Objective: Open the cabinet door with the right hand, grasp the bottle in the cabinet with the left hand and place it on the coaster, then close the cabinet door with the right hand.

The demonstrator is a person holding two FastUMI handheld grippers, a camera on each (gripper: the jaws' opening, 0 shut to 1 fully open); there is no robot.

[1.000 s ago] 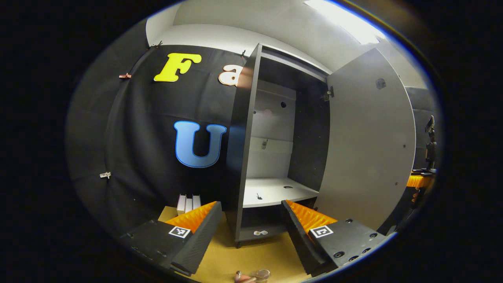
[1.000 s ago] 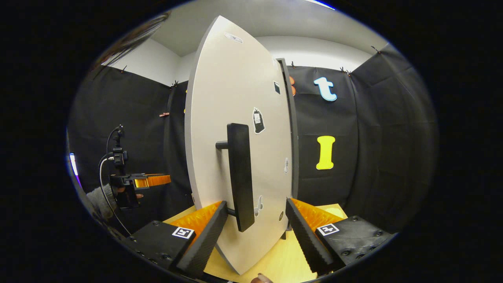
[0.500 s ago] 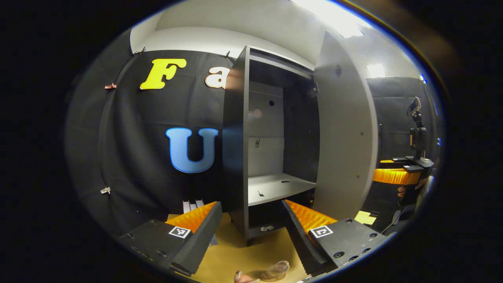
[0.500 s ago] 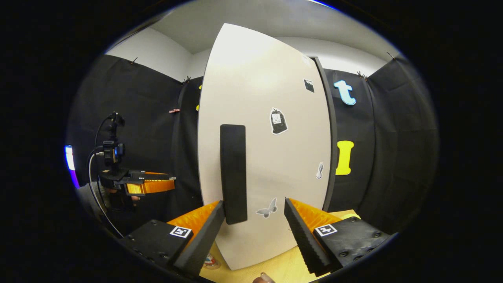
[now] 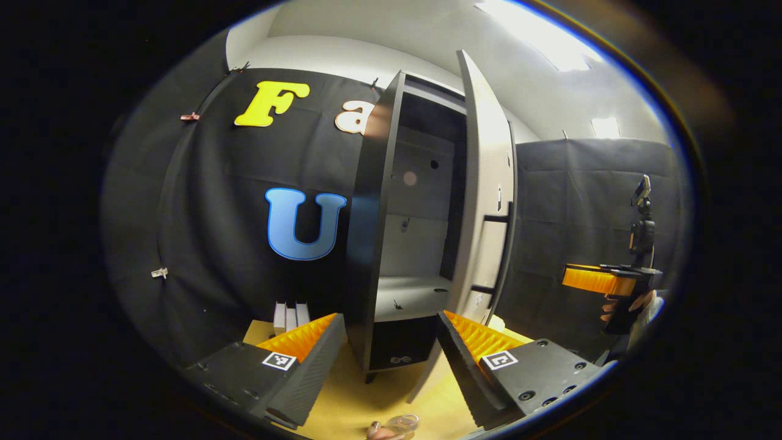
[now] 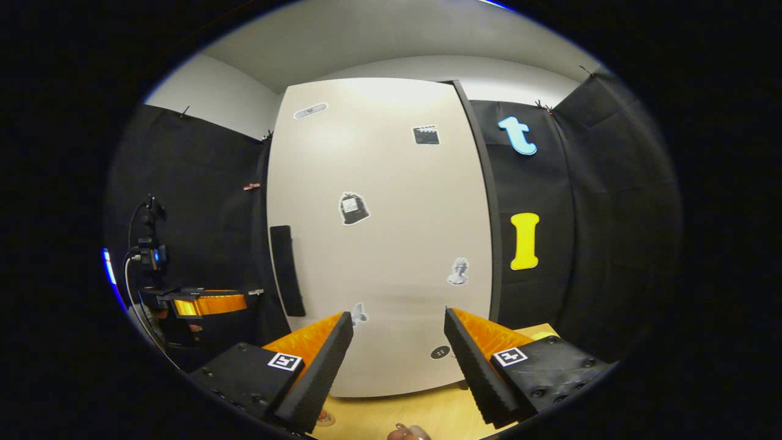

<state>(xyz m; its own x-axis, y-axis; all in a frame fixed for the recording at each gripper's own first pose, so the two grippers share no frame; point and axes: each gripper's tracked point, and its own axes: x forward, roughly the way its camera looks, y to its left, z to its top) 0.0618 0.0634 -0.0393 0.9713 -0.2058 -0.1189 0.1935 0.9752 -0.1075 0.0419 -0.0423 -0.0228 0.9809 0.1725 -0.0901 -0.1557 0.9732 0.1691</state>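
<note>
With the tall pale-grey cabinet door (image 6: 379, 238) nearly shut, right gripper (image 6: 397, 351) faces it with fingers spread, gripping nothing, clear of the black bar handle (image 6: 287, 271); likely pushing it closed. Left gripper (image 5: 388, 348) also spread, empty. Clear bottle (image 5: 400, 423) sits on the yellow tabletop (image 5: 360, 397) below it; coaster not discernible.

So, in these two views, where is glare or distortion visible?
Left gripper view: the ceiling light is blown out, and the cabinet door curves from the fisheye lens. Right gripper view: soft glare sits on the door's upper part, and its edges bow outward.
</note>
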